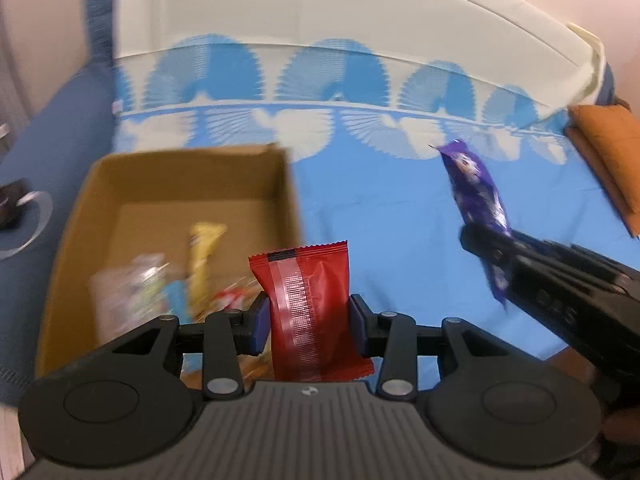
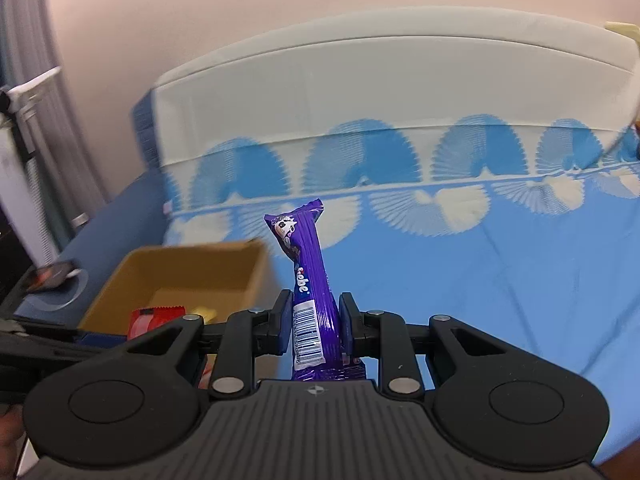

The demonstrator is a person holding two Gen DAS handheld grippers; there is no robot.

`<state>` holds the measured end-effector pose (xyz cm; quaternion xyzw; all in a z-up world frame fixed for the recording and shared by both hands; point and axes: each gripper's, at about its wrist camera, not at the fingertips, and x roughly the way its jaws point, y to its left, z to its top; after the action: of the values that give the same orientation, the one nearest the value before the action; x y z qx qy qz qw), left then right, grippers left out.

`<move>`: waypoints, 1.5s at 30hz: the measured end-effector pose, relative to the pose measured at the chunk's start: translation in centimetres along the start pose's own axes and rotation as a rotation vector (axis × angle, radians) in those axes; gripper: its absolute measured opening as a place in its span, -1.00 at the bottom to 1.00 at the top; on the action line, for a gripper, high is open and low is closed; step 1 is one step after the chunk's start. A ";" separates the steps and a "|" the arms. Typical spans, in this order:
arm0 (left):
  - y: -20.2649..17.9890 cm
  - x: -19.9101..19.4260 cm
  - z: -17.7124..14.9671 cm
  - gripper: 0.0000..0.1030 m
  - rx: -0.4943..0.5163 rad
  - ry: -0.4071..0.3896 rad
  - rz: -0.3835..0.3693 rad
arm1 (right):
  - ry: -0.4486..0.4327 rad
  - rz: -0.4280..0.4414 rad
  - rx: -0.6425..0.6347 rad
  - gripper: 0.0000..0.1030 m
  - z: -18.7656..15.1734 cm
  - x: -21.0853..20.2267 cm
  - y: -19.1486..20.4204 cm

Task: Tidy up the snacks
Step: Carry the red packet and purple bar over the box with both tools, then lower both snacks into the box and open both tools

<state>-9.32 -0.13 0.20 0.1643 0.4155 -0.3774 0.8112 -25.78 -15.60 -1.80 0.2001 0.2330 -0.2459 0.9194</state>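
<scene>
My left gripper (image 1: 310, 322) is shut on a red snack packet (image 1: 310, 308), held upright just right of an open cardboard box (image 1: 96, 208) on the bed. Several snacks (image 1: 168, 288) lie blurred in the box's bottom. My right gripper (image 2: 314, 322) is shut on a purple snack bar (image 2: 308, 276) that stands up between its blue pads. In the left wrist view the right gripper (image 1: 492, 248) comes in from the right with the purple bar (image 1: 474, 184) sticking up. In the right wrist view the box (image 2: 132, 272) lies low left, with the red packet (image 2: 154, 318) before it.
The bed carries a blue sheet with white fan patterns (image 1: 400, 208) and a white headboard-like cushion (image 1: 320, 8) at the back. An orange folded cloth (image 1: 608, 152) lies at the right edge. A dark blue surface (image 1: 52, 152) with a small dark object (image 1: 12, 200) borders the box's left.
</scene>
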 end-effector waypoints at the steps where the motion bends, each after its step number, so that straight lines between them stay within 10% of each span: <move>1: 1.1 -0.9 -0.8 -0.13 -0.015 -0.004 0.016 | 0.011 0.018 -0.011 -0.49 -0.6 -0.6 1.2; 15: 10.5 -7.8 -6.3 -0.13 -0.127 -0.092 0.137 | 0.114 0.150 -0.212 -0.49 -5.5 -4.8 13.5; 45: 11.8 -4.2 -2.2 -0.12 -0.107 -0.107 0.127 | 0.167 0.116 -0.215 -0.49 -4.1 1.2 14.7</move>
<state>-3.23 10.94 1.64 0.1262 0.3801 -0.3108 0.8620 -18.21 -2.31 -2.01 0.1334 0.3215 -0.1486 0.9256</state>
